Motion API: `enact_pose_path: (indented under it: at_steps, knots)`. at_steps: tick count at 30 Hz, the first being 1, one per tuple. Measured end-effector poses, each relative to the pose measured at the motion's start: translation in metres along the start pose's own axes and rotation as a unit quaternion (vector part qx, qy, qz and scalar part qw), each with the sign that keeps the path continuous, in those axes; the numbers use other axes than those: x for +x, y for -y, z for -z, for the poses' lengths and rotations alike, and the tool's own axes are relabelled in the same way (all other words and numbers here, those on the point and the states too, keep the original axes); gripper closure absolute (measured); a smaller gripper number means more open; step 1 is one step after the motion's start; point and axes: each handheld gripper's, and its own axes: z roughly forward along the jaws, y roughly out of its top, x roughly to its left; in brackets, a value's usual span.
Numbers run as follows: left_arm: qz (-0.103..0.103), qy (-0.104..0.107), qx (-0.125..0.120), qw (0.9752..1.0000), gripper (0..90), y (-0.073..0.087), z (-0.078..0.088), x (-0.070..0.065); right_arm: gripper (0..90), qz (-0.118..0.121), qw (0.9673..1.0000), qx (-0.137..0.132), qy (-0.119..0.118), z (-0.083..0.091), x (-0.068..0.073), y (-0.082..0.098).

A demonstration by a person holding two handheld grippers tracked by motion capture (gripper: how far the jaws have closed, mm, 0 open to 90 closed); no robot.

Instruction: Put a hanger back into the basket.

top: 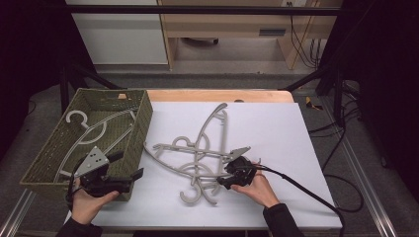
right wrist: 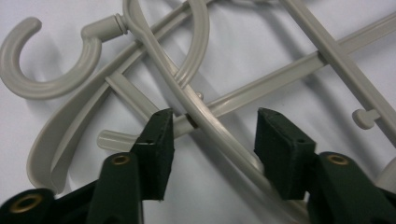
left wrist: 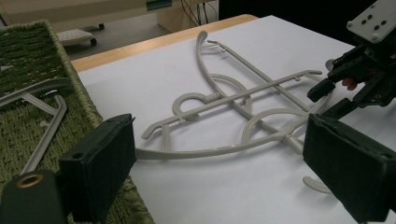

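Hangers (top: 197, 153): a tangled grey pile on the white sheet (top: 276, 128), right under the right gripper (top: 228, 178).
Right jaws: apart, with one thin hanger arm (right wrist: 210, 126) between them, not pinched yet.
Left gripper (top: 129, 168): jaws wide apart, holding nothing, beside the green basket (top: 143, 116).
Basket: one hanger (top: 94, 131) lies inside.
Might go wrong: the hooks catch, so the whole pile could lift together, or the smooth arm could slip out.
Counter: wooden, under the sheet.
Room: dark, cables on the floor.

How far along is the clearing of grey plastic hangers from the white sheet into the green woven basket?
Done: one grey plastic hanger lies in the green woven basket. In hand: the right gripper straddles an arm of the tangled hangers on the sheet, not yet clamped. Left: that pile; left gripper waits open.
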Motion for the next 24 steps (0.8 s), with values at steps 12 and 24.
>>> enact_pose_path:
  at_steps: [12,24]
  knots:
    - [-0.003,0.002,0.000,1.0000,9.5,-0.001,0.001,-0.001,76.7,0.019,0.9974,0.048,-0.050,0.008,0.003,0.005]
    - [-0.010,0.005,0.006,0.9999,9.8,-0.001,-0.002,-0.004,80.7,0.025,0.9965,0.053,-0.061,0.007,0.005,0.007]
